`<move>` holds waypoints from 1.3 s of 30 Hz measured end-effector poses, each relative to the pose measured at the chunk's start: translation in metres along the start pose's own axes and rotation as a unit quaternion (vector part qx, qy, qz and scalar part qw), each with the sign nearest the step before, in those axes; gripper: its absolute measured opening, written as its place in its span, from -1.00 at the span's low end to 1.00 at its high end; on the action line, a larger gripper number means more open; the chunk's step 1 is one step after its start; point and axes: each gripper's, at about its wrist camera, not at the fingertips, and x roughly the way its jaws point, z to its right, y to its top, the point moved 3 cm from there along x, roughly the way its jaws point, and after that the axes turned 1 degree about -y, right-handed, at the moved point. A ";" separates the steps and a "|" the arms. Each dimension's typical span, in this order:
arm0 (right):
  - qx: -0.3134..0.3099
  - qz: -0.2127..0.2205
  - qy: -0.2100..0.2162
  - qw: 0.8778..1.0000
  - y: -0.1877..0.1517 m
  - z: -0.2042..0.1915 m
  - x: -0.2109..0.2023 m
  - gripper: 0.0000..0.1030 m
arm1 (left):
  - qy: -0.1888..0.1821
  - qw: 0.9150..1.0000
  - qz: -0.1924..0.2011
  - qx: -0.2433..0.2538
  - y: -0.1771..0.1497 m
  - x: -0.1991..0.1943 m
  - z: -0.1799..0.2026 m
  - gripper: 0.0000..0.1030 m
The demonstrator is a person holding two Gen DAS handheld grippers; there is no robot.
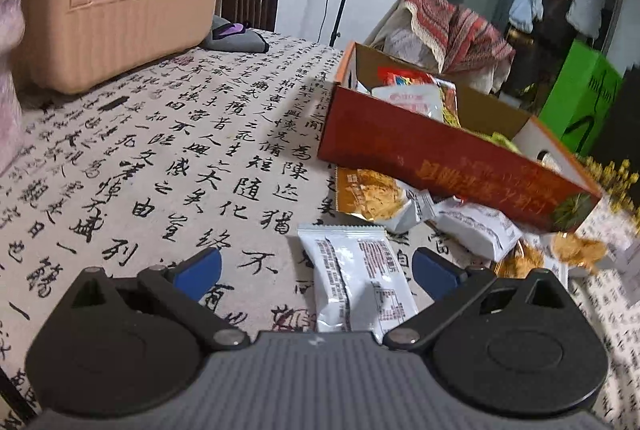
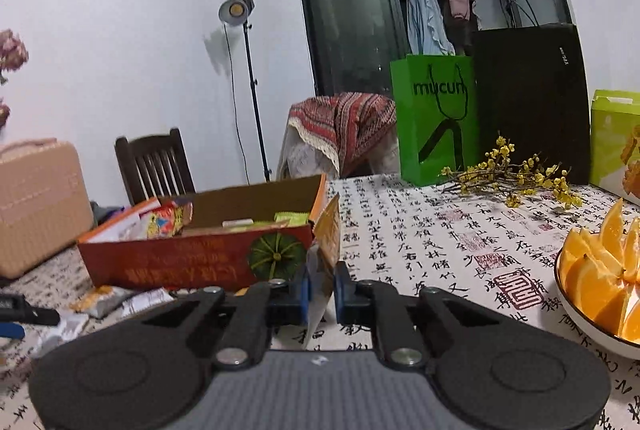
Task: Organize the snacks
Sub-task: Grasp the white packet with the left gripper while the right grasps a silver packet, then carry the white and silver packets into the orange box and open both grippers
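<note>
Orange-printed snack packet (image 2: 326, 230) stands pinched in the right gripper (image 2: 321, 288) at frame centre, beside the red box (image 2: 180, 262); lift it clear over the rim before releasing. Left gripper (image 1: 316, 270) hangs open over a white packet (image 1: 356, 278).

the left gripper (image 1: 316, 270) is angled down, its jaws spread wide, the two blue pads (image 1: 200, 272) far apart and pressing on nothing. the right gripper (image 2: 321, 292) points nearly level, its jaws drawn close together, blue pads (image 2: 305, 290) pinching the lower edge of a packet (image 2: 326, 242) that stands upright between them and rises above the fingertips. seen from the left wrist, that packet (image 1: 576, 250) shows as a blur at the right. black linkage arms and round grey housings of both grippers fill the lower part of each view.
</note>
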 end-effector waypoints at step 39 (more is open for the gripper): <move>0.009 0.069 0.044 0.997 0.007 -0.003 -0.031 -0.77 | 0.050 0.996 0.015 0.074 0.001 -0.018 0.041 0.08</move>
